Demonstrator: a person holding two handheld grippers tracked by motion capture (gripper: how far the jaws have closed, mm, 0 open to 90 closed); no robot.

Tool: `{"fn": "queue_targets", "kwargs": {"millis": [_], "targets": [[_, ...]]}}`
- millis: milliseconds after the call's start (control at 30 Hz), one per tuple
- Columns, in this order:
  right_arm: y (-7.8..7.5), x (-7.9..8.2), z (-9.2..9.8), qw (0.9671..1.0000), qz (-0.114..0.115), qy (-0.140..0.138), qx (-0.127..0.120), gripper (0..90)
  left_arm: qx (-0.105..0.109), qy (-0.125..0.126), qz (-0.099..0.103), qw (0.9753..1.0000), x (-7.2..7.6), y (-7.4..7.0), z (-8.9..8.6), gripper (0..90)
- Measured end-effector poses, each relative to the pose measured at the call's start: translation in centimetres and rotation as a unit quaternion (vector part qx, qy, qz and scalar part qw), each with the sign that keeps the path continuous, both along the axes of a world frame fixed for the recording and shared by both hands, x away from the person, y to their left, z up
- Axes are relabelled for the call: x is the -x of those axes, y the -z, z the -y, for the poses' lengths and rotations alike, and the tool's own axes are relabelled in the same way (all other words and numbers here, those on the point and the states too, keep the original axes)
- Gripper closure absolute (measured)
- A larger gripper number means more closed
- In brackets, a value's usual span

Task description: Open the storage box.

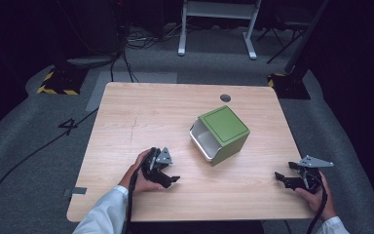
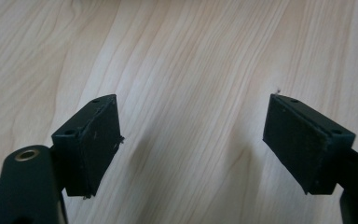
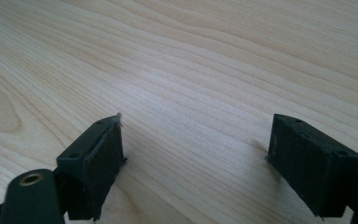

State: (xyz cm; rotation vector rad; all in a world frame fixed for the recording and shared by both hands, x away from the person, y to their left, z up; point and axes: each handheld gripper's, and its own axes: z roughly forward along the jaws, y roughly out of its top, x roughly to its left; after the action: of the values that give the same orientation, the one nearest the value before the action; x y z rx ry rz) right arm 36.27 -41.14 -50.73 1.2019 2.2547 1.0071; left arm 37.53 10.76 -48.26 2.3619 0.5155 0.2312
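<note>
A light wooden table (image 1: 141, 117) stands on grey carpet, with a small dark round hole (image 1: 225, 97) near its far edge. Right of the table's middle sits a green box (image 1: 222, 132), tipped on its side so that its open mouth, white inside, faces left toward the person's left side. One green face with a thin dark line near its border looks upward. What lies inside the box is hard to make out from the high view.

The left gripper (image 1: 171, 179) rests low over the table near the front edge, left of the box and apart from it, held by the left hand (image 1: 143, 178) coming out of a white sleeve (image 1: 104, 214). In the left gripper view its two black jaws stand wide apart with bare wood grain between them, holding nothing.

The right gripper (image 1: 280, 178) is near the table's front right corner, well apart from the box, held by the right hand (image 1: 319, 195). A grey three-cornered plate (image 1: 315, 162) sits on top of it. In the right gripper view its jaws are likewise spread wide and empty, tips close to the table surface.

Beyond the table, cables (image 1: 126, 53) lie on the floor, a white frame (image 1: 219, 19) stands at the back, and a black-and-yellow striped base (image 1: 58, 83) sits at the far left.
</note>
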Motion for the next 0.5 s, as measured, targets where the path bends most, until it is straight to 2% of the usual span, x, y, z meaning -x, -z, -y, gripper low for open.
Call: {"fn": "queue_targets", "kwargs": {"millis": [167, 300, 500], "targets": [[0.0, 0.0, 0.0, 1.0, 0.0, 0.0, 0.0, 18.0, 0.015, 0.018, 0.021, 0.9995, -0.2, -1.3, 1.9, 19.7], [0.0, 0.0, 0.0, 1.0, 0.0, 0.0, 0.0, 18.0, 0.017, 0.027, 0.029, 0.9991, -0.4, -1.8, 2.7, 19.6], [0.0, 0.0, 0.0, 1.0, 0.0, 0.0, 0.0, 18.0, 0.036, 0.04, 0.037, 0.9978, -0.7, -2.8, 4.1, 18.0]]}}
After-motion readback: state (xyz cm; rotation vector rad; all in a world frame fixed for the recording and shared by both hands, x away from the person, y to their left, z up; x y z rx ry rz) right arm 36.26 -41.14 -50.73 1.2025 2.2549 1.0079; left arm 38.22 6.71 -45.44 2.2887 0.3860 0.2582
